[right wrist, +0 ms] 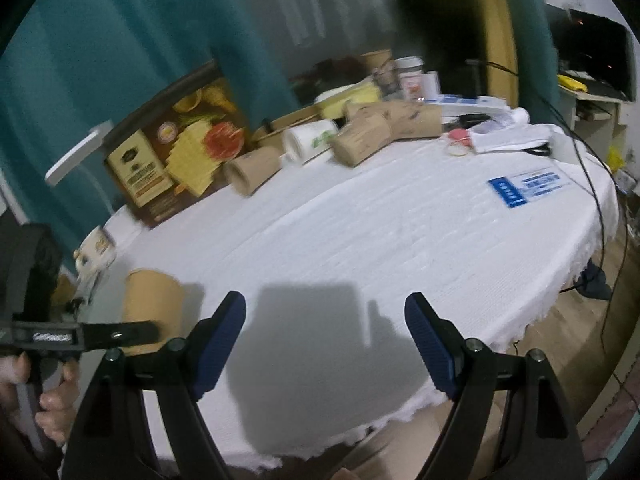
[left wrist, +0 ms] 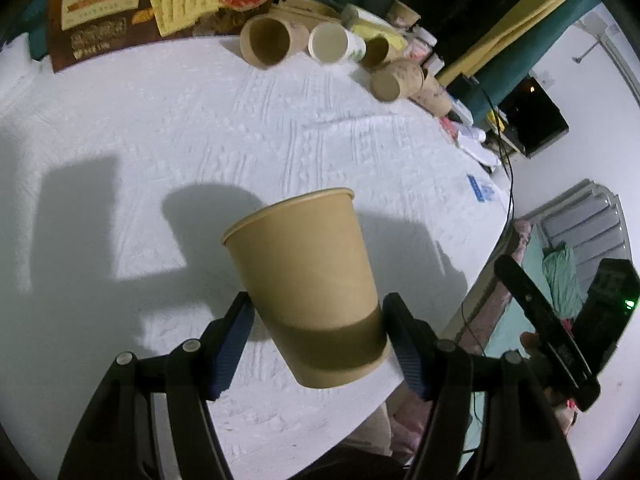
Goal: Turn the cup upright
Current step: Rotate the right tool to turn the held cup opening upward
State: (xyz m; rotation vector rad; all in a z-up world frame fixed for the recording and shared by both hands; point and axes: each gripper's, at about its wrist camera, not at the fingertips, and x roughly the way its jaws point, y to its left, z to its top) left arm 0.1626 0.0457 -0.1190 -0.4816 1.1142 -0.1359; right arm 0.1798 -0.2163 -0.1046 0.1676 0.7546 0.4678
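My left gripper [left wrist: 318,312] pinches the tan paper cup [left wrist: 308,280] near its base, rim uppermost, seemingly just above the white round table [left wrist: 160,128]. My right gripper [right wrist: 325,312] hangs spread, holding nothing.

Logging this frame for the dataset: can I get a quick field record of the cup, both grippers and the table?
cup: brown paper cup, rim up, slightly tilted, looks lifted off the table
left gripper: jaws beside the cup's lower half; contact unclear
right gripper: jaws wide apart, nothing between them
table: white cloth
back of table: several paper cups on their sides, cracker box
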